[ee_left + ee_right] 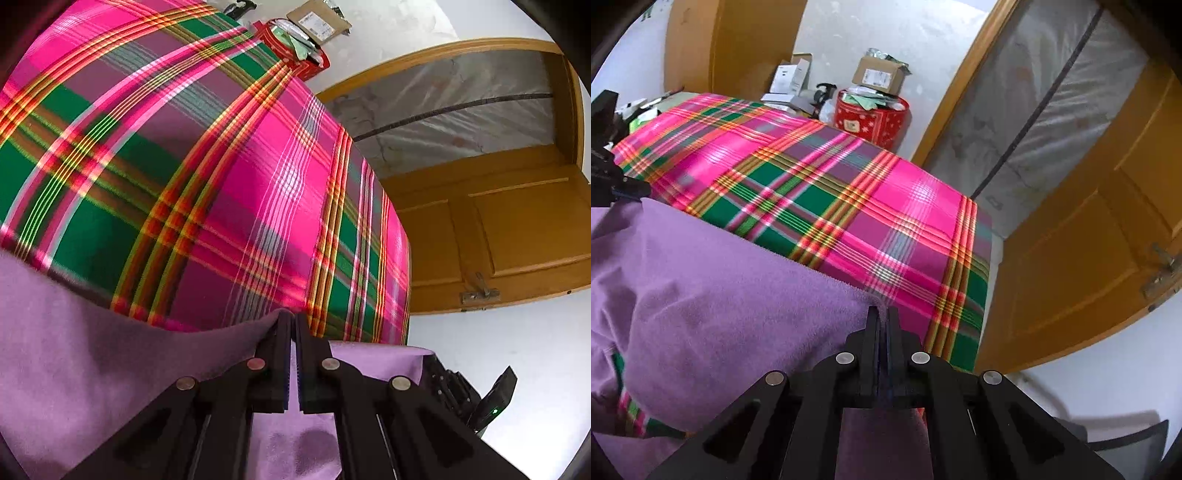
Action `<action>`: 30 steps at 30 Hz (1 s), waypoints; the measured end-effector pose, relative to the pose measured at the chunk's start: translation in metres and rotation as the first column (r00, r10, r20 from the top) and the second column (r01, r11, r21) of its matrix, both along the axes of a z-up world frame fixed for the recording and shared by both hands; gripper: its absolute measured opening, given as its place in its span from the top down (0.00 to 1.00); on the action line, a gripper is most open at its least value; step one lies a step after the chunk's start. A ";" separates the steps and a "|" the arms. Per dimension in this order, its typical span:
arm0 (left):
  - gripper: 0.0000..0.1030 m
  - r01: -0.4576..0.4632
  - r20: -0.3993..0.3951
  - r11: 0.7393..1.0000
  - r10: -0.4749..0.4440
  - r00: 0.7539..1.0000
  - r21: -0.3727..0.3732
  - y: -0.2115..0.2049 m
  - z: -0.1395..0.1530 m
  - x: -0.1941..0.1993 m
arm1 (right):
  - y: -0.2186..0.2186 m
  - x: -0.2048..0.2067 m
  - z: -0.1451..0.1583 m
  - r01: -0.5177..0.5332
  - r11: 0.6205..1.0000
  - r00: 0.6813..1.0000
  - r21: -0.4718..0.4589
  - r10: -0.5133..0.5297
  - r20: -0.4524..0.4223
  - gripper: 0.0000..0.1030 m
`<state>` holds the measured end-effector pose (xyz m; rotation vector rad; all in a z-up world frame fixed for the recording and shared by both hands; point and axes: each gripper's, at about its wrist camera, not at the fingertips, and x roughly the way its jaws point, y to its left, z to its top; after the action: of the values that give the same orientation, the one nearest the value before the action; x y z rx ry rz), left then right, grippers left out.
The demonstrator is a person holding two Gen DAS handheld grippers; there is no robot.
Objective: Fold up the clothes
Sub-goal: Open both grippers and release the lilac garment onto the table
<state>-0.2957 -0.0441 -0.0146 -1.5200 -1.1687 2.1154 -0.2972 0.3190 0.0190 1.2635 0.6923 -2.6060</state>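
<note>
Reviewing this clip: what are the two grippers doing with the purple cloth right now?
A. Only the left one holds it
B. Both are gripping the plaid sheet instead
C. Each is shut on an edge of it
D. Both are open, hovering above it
C: the left gripper and the right gripper each have their jaws closed on an edge of the purple cloth, held above the plaid sheet.

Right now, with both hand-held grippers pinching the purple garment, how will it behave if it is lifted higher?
The purple garment is probably floppy: it sags between the left hand-held gripper and the right hand-held gripper. Its fuzzy, fleece-like surface should resist slipping. It looks light, draping in soft folds over the plaid cloth.
</note>
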 end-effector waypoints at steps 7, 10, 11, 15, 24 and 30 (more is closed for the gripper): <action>0.98 0.006 0.007 1.000 -0.006 1.000 -0.015 -0.004 -0.004 -0.001 | -0.002 -0.011 -0.023 0.023 0.997 0.999 0.069 -0.025 0.040 0.97; 0.98 0.009 0.010 1.000 -0.009 1.000 -0.021 -0.006 -0.005 -0.001 | -0.004 -0.015 -0.032 0.029 0.995 0.998 0.093 -0.033 0.050 0.97; 0.98 0.010 0.011 1.000 -0.010 1.000 -0.023 -0.007 -0.006 -0.001 | -0.004 -0.015 -0.034 0.033 0.995 0.998 0.092 -0.038 0.055 0.97; 0.98 0.015 0.012 0.999 -0.014 1.000 -0.034 -0.011 -0.004 0.001 | -0.001 -0.014 -0.033 0.056 0.995 0.997 0.079 -0.060 0.054 0.93; 0.96 0.019 -0.036 0.998 -0.021 0.999 -0.056 -0.045 0.032 0.045 | 0.001 0.018 0.011 0.079 0.997 0.996 0.025 -0.078 -0.052 0.85; 0.94 -0.006 -0.050 0.995 0.001 0.999 -0.096 -0.078 0.050 0.087 | 0.001 0.059 0.050 0.076 0.992 0.991 -0.096 -0.086 -0.098 0.80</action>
<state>-0.2089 -0.1224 0.0349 -1.4966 -1.0679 2.2281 -0.2382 0.3197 0.0689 1.1624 0.5395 -2.7497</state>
